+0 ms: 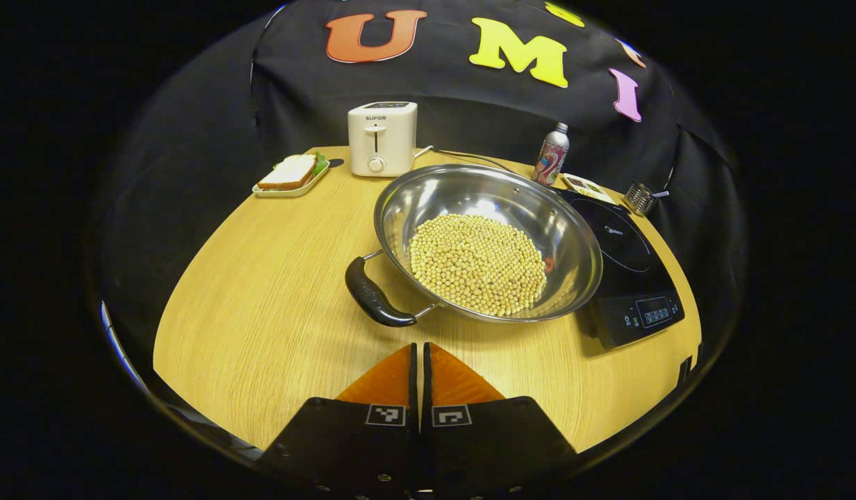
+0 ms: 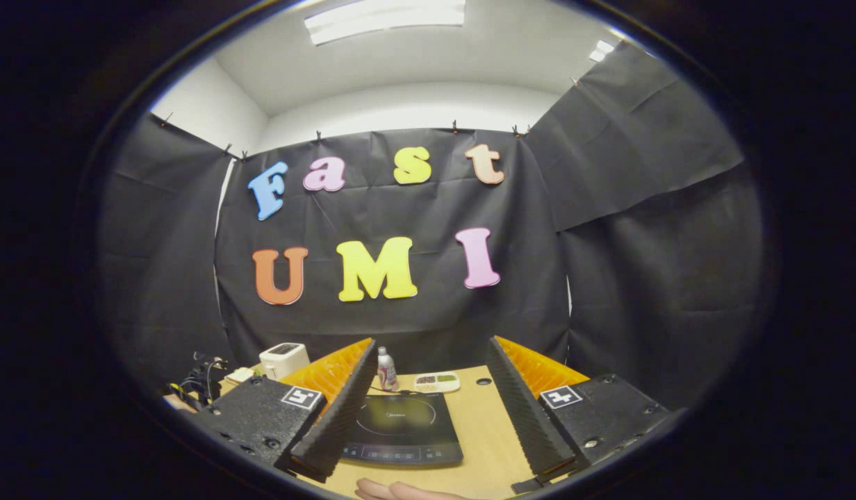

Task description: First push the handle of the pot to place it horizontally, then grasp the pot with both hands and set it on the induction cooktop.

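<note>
fingers, left: the left gripper has its two fingers pressed together, nothing between them, hovering low over the round pale wooden desk just short of the pot.
fingers, right: the right gripper has its fingers spread wide and empty, raised and pointed toward the booth wall, with the cooktop seen between them below.
pot: the wide, shallow stainless-steel pot sits on the desk, filled across its bottom with pale yellow soybeans; its far-right rim touches or overlaps the cooktop's edge, i cannot tell which.
handle: the curved black plastic handle on two wire arms points toward the left gripper and a little to its left, close ahead of the closed fingertips but apart from them.
cooktop: the flat black induction cooktop lies at the right of the pot, its glass top bare in the right gripper view.
around: a white toaster, a pale tray with a sandwich, a slim printed metal bottle, a small white dish of snacks stand at the far side of the desk.
progress: judged from this, nothing is done yet; the handle looks untouched and still to be pushed, then the two-sided grasp and the lift onto the cooktop remain.
writing: "supor" is readable on the toaster front; the cooktop's marks are too small to read.
</note>
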`<move>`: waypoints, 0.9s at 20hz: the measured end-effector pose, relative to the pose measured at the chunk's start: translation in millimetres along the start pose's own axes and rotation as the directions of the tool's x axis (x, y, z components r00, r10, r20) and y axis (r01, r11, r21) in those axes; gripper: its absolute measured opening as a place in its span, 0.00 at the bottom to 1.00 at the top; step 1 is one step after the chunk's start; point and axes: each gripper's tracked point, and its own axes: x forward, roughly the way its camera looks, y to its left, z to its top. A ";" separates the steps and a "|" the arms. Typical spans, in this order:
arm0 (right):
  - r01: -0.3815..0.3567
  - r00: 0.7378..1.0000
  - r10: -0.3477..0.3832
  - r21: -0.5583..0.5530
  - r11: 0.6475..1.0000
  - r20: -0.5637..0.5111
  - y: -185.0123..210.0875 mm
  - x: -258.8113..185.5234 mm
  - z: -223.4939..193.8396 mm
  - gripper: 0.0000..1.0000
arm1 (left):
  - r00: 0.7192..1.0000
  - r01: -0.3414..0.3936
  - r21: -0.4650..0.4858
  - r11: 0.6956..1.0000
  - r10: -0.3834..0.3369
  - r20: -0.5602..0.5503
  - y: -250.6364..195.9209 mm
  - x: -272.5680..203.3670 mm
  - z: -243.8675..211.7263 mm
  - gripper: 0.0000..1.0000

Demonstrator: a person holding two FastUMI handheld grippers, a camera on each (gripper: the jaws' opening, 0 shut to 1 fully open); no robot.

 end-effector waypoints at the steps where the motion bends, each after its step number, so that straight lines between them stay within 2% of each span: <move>1: 0.003 1.000 -0.003 -0.001 1.000 -0.002 -2.2 0.5 -2.6 0.96 | 1.000 -0.010 -0.009 1.000 0.010 0.003 3.9 1.9 2.7 0.00; 3: 0.002 1.000 -0.002 -0.003 1.000 -0.008 -2.8 2.9 -5.7 0.96 | 1.000 -0.027 -0.020 0.999 0.027 0.010 11.7 3.9 8.3 0.00; 4: 0.004 1.000 -0.004 -0.003 1.000 -0.012 -4.6 4.3 -7.4 0.96 | 0.999 -0.031 -0.025 0.999 0.032 0.008 13.0 4.4 9.2 0.10; 5: 0.007 1.000 -0.007 -0.003 1.000 -0.018 -6.3 7.1 -10.4 0.96 | 0.999 -0.040 -0.028 0.999 0.040 0.009 16.3 6.4 11.5 0.10; 6: 0.008 1.000 -0.008 -0.002 1.000 -0.025 -7.4 10.1 -13.2 0.96 | 0.999 -0.050 -0.028 0.998 0.051 0.010 19.7 8.5 14.1 0.00; 7: 0.005 0.999 -0.005 0.001 1.000 -0.032 -6.1 12.3 -16.0 0.96 | 0.998 -0.057 -0.030 0.998 0.057 0.008 22.2 10.6 16.1 0.00; 8: 0.000 0.999 0.000 0.005 1.000 -0.040 -5.1 14.2 -18.5 0.96 | 0.998 -0.060 -0.034 0.998 0.061 0.005 24.6 13.0 18.6 0.10; 9: -0.011 0.999 0.011 0.016 1.000 -0.048 -3.4 16.2 -21.9 0.96 | 0.998 -0.064 -0.036 0.997 0.064 0.003 26.9 15.2 20.9 0.10; 10: -0.020 0.998 0.021 0.025 0.999 -0.058 -1.6 18.4 -24.5 0.96 | 0.998 -0.066 -0.036 0.997 0.066 0.000 28.6 17.4 22.5 0.00; 12: -0.028 0.997 0.030 0.037 0.999 -0.068 -2.9 22.5 -29.9 0.96 | 0.998 -0.070 -0.038 0.997 0.070 -0.006 32.3 18.5 25.9 0.00; 13: -0.033 0.997 0.035 0.039 0.999 -0.069 -2.3 24.0 -32.0 0.96 | 0.998 -0.070 -0.039 0.997 0.070 -0.007 33.1 19.8 27.6 0.10; 14: -0.032 0.996 0.035 0.039 0.999 -0.076 -3.1 25.9 -34.2 0.96 | 0.998 -0.070 -0.040 0.997 0.070 -0.009 34.9 22.4 30.4 0.10; 15: -0.031 0.996 0.035 0.044 0.999 -0.084 -4.4 27.6 -37.9 0.99 | 0.997 -0.072 -0.040 0.997 0.071 -0.008 38.3 24.7 33.7 0.00; 16: -0.033 0.995 0.038 0.052 0.998 -0.089 -4.4 27.6 -39.3 0.96 | 0.997 -0.075 -0.038 0.996 0.075 -0.005 40.7 28.2 37.1 0.10; 18: -0.036 0.996 0.041 0.058 0.998 -0.083 -3.8 27.7 -37.8 0.96 | 0.997 -0.079 -0.045 0.996 0.079 -0.001 46.8 33.8 43.9 0.10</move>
